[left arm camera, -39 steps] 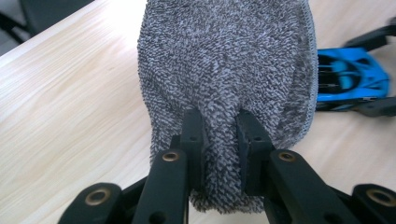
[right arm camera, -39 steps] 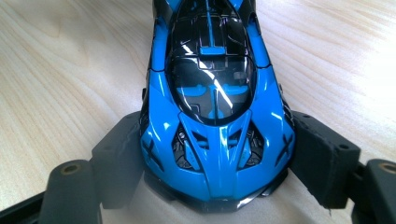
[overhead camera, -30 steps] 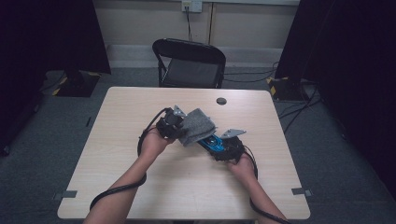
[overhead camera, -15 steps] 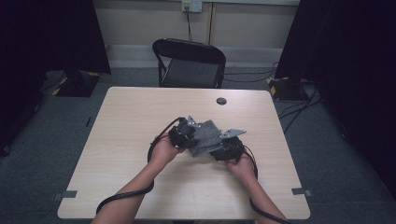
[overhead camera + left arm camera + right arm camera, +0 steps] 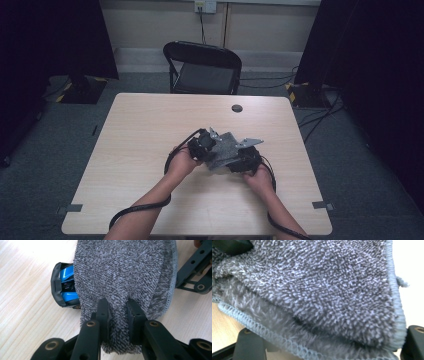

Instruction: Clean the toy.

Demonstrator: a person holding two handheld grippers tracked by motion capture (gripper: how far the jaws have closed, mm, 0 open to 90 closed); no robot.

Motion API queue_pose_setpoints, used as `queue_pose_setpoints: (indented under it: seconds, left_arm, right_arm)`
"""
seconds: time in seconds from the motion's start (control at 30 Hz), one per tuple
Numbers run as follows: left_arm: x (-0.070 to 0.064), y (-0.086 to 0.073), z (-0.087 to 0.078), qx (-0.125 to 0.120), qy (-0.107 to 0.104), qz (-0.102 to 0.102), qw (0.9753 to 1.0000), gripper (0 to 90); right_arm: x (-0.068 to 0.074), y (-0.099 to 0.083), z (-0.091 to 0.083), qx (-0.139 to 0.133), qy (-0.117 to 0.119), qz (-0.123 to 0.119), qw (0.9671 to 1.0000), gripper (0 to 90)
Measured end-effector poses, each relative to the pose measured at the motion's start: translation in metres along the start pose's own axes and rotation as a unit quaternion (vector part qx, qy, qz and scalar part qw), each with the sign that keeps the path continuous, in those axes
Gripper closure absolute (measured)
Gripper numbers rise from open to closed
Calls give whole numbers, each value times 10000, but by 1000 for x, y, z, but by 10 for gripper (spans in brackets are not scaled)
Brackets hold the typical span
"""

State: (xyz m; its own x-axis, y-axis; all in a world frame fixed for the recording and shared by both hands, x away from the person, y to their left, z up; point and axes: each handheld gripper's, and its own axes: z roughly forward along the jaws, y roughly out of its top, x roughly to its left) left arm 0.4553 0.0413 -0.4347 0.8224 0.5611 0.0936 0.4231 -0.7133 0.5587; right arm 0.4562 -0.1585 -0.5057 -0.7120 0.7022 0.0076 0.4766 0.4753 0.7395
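Mid-fold, at frame centre on the pale wooden surface point(image 5: 150, 150): grey terry cloth point(image 5: 125, 277) pinched in left gripper point(image 5: 117, 315) fingers, draped over right gripper point(image 5: 246, 159), grip untellable. Flattening left.

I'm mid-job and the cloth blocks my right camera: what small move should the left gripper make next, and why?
Probably draw the left gripper, jaws pinched on the grey cloth, a little further across the blue and black object. That object sticks out from under the cloth edge on the table, so it looks only partly covered.
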Motion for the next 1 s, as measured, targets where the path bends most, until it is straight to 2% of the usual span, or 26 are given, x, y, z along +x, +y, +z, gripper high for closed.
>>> queue_pose_setpoints:
  seconds: [0.33, 0.5, 0.7, 1.0]
  left_arm:
    - [8, 2, 0, 55, 96, -30, 9999, 752]
    - [14, 1, 1, 71, 96, -164, 9998, 751]
    - [17, 1, 2, 91, 111, -213, 9997, 751]
    - [27, 1, 3, 99, 139, -392, 9991, 750]
  right_arm:
    - [0, 0, 0, -1, 0, -1, 10000, 243]
    - [0, 0, 0, -1, 1, -3, 10000, 243]
    - [0, 0, 0, -1, 1, -3, 10000, 243]
    - [0, 0, 0, -1, 1, -2, 10000, 243]
